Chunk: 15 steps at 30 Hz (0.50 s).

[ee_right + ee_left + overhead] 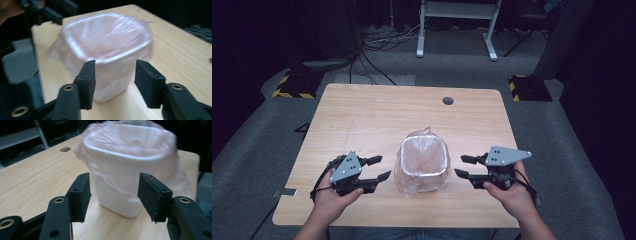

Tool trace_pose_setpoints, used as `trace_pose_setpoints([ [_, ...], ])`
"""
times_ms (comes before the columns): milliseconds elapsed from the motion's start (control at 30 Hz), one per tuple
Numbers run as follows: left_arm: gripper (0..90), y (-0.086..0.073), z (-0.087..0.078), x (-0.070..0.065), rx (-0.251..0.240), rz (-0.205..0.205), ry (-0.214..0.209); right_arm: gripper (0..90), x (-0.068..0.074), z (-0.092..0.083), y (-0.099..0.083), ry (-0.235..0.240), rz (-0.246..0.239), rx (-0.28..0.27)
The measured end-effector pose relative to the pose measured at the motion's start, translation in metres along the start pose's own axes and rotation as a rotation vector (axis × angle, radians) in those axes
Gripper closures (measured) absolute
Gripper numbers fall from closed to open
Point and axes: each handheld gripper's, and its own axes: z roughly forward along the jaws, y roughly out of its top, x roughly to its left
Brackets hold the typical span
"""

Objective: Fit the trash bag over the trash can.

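A small white bin (424, 165) lined with a thin pinkish plastic bag stands near the front middle of the wooden table (377, 115). The bag folds over the rim and hangs loosely down the sides. My left gripper (381, 168) is just left of the bin, open, jaws pointing at it with nothing between them. My right gripper (463, 166) sits just right of the bin, also open and empty. The bin (125, 167) stands beyond the left gripper (113, 195) in the left gripper view. In the right gripper view the bin (107, 50) rises past the right gripper (115, 82), blurred.
A round cable hole (448, 100) is in the table's far side. Beyond the table are a white desk frame (457, 25), floor cables and two yellow-black striped blocks (292, 85). Grey carpet surrounds the table.
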Motion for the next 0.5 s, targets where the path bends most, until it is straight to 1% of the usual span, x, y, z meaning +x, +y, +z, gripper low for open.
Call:
trace_pose_setpoints([
  [33, 43.8, 0.006, 0.003, 0.002, -0.005, -0.013, 0.010, 49.6, -0.004, 0.003, 0.005, -0.011, 0.016, -0.009],
  [67, 43.4, 0.011, 0.005, 0.004, -0.005, -0.015, 0.018, 48.9, -0.008, 0.005, 0.009, -0.018, 0.027, -0.010],
  [100, 42.5, 0.017, 0.008, 0.006, -0.009, -0.032, 0.019, 48.5, -0.010, 0.008, 0.012, -0.030, 0.031, -0.009],
  [133, 41.8, 0.026, 0.012, 0.009, -0.007, -0.032, 0.026, 48.5, -0.013, 0.012, 0.016, -0.040, 0.034, -0.007],
  [167, 41.3, 0.031, 0.016, 0.010, -0.009, -0.030, 0.028, 48.1, -0.016, 0.017, 0.020, -0.042, 0.037, -0.005],
  [200, 41.2, 0.037, 0.020, 0.012, -0.001, -0.023, 0.031, 47.5, -0.018, 0.021, 0.023, -0.043, 0.038, -0.004],
  [233, 40.9, 0.041, 0.025, 0.013, 0.005, -0.028, 0.026, 46.7, -0.020, 0.025, 0.026, -0.046, 0.038, -0.003],
  [300, 39.4, 0.049, 0.036, 0.015, 0.023, -0.014, 0.034, 44.6, -0.024, 0.035, 0.030, -0.064, 0.042, 0.006],
  [333, 38.5, 0.051, 0.041, 0.015, 0.035, -0.015, 0.028, 44.3, -0.026, 0.039, 0.032, -0.067, 0.040, 0.009],
  [400, 37.7, 0.056, 0.051, 0.016, 0.058, -0.004, 0.025, 41.8, -0.029, 0.049, 0.035, -0.078, 0.041, 0.023],
  [433, 37.3, 0.057, 0.056, 0.015, 0.068, -0.014, 0.016, 39.7, -0.030, 0.054, 0.036, -0.086, 0.041, 0.030],
  [500, 35.3, 0.060, 0.066, 0.014, 0.099, 0.008, 0.028, 36.6, -0.032, 0.065, 0.039, -0.097, 0.032, 0.055],
])
